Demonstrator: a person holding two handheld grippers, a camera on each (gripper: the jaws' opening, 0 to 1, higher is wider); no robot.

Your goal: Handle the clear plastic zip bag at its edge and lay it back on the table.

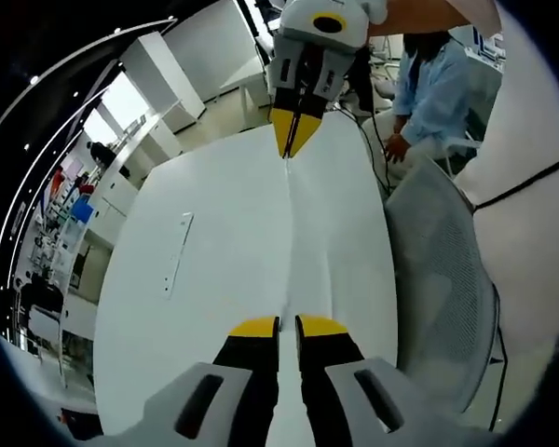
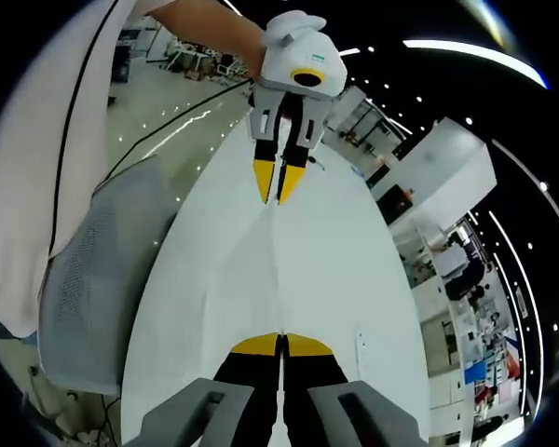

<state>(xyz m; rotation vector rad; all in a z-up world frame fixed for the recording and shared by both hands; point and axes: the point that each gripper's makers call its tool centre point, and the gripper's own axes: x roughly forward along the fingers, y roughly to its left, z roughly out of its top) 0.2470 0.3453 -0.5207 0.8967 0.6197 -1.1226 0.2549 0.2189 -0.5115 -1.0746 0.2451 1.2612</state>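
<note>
The bag (image 1: 289, 237) hangs stretched between the two grippers above the white table (image 1: 196, 279), held edge-on, so that in the left gripper view it reads as a thin clear line running from the near jaws up to the far ones. The left gripper (image 1: 288, 326) has its yellow-tipped jaws drawn close together on one end of the bag, with only a narrow slit between them where the plastic passes. At the far end of that line the right gripper (image 1: 293, 138) comes in from the top, tips pointing down and pinched together on the other end of the bag.

The right gripper view gives the same arrangement from the other end. The right gripper (image 2: 282, 344) is closed on the bag (image 2: 279, 270), which runs as a faint seam straight up to the left gripper (image 2: 278, 184), whose tips meet on it. The table (image 2: 354, 279) lies under the whole span.

The bag is clear, so its faces barely show; whether its lower edge touches the table cannot be told.

On the table, off to one side of the bag, lies a slim white strip (image 1: 177, 251). A grey mesh chair (image 1: 443, 279) stands just beside the table edge. A person in a light blue shirt (image 1: 429, 88) sits beyond the far end of the table.
</note>
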